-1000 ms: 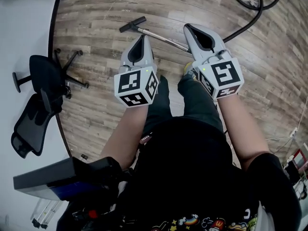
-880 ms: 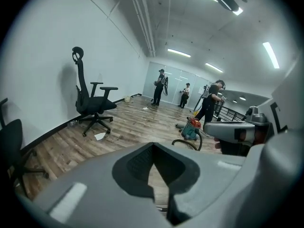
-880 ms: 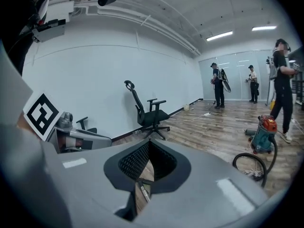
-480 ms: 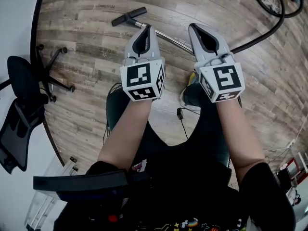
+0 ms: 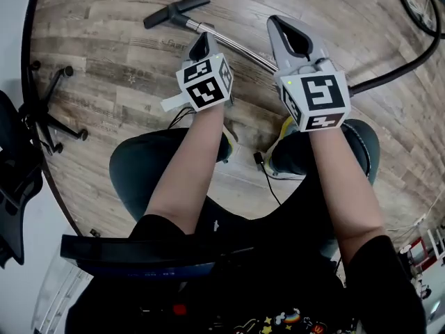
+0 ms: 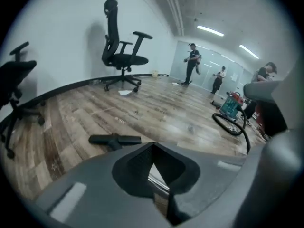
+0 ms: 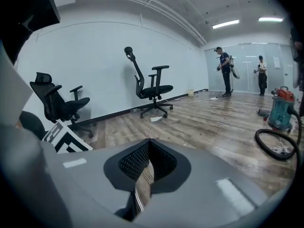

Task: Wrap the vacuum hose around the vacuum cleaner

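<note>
The vacuum's metal wand (image 5: 229, 42) lies on the wood floor just ahead of me, with its black floor nozzle (image 5: 174, 10) at the far left end. The black hose (image 5: 400, 68) runs off from it to the right. In the right gripper view the hose coils (image 7: 274, 147) in front of the teal and red vacuum cleaner (image 7: 283, 108) far across the room. My left gripper (image 5: 202, 44) hangs shut and empty just above the wand. My right gripper (image 5: 285, 26), also shut and empty, is over the wand a little further right.
Black office chairs (image 5: 21, 165) stand at the left by the white wall, and another (image 7: 152, 87) further off. A thin black cable with a plug (image 5: 261, 162) lies between the person's feet. People (image 6: 192, 63) stand far away by the glass wall.
The person has bent lower and stepped closer to the wand. The left gripper has dropped and tilted toward the tube; the right gripper moved slightly forward. Both stay shut.
</note>
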`<act>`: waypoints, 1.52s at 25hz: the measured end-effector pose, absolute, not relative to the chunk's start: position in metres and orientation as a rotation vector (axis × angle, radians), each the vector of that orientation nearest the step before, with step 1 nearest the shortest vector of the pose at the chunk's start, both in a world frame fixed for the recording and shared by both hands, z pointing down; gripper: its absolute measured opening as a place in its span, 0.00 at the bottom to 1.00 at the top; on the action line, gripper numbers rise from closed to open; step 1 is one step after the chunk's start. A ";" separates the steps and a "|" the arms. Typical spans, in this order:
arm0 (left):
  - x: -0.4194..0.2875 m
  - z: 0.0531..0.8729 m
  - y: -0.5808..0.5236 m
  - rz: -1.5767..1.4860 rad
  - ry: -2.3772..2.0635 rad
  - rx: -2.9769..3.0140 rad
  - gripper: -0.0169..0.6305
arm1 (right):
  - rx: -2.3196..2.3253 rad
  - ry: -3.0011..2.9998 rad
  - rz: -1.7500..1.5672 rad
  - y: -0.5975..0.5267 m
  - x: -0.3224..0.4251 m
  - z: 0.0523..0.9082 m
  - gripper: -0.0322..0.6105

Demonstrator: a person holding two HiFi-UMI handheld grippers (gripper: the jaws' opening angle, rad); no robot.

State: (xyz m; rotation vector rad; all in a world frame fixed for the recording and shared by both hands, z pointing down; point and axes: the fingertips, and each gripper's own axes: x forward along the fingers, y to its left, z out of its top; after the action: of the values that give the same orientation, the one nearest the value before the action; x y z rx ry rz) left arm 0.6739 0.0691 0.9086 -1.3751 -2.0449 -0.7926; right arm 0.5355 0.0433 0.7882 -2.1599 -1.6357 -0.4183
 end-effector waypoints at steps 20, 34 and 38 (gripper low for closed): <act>0.670 1.142 0.050 -1.483 -1.557 -1.618 0.32 | -2.110 -1.562 -0.550 0.056 0.541 0.929 0.08; 0.672 1.177 0.054 -1.620 -1.269 -1.714 0.29 | -2.067 -1.572 -0.513 0.053 0.516 0.934 0.08; 0.671 1.176 0.056 -1.630 -1.237 -1.760 0.28 | -2.078 -1.571 -0.516 0.052 0.516 0.932 0.08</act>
State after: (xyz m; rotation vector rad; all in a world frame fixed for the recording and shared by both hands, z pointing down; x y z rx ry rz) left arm 0.6714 0.0561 1.1760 -1.7595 -1.2372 -1.6295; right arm 0.5163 0.0524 0.9321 -2.0776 -1.5712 -0.5157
